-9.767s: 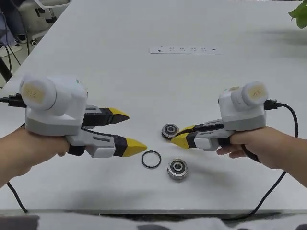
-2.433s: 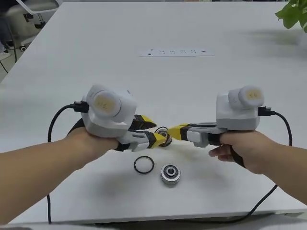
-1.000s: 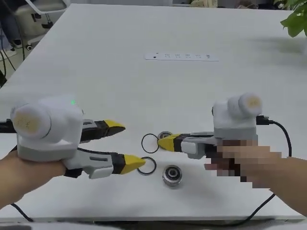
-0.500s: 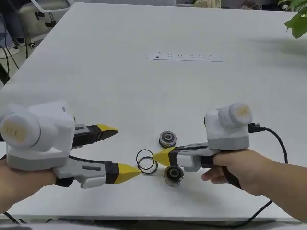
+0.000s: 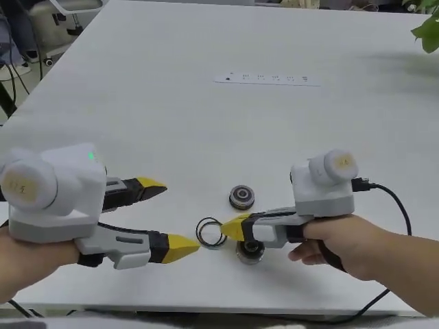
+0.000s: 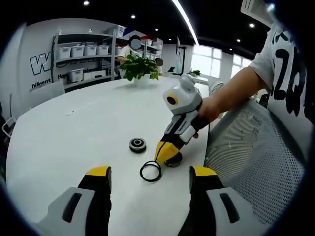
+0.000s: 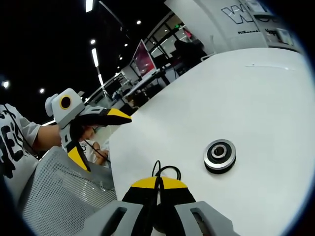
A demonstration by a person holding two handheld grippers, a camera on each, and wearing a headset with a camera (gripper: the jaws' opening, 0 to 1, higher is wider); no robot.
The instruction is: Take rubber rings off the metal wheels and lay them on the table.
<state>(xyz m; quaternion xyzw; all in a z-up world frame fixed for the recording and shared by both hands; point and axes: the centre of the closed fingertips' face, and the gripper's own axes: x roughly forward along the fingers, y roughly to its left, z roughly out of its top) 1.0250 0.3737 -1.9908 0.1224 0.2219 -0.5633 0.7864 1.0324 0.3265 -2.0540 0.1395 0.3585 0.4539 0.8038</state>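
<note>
Rubber rings [image 5: 210, 233]: two thin black loops, overlapped, about flat on white counter [image 5: 206, 123] beside metal wheels [image 5: 241, 196] | right gripper [image 5: 232, 226] pinched on one | left gripper [image 5: 167, 216] jaws apart

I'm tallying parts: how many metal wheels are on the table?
2. One wheel stands alone beyond the rings; the other lies partly under the right gripper. None looks hidden.

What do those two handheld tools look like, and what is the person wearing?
The left gripper and right gripper each have a chunky white-and-grey plastic body with a pistol handle and two black fingers ending in pointed yellow tips. A thin black cable trails from the right one. The person wears a white short-sleeved T-shirt with black lettering.
</note>
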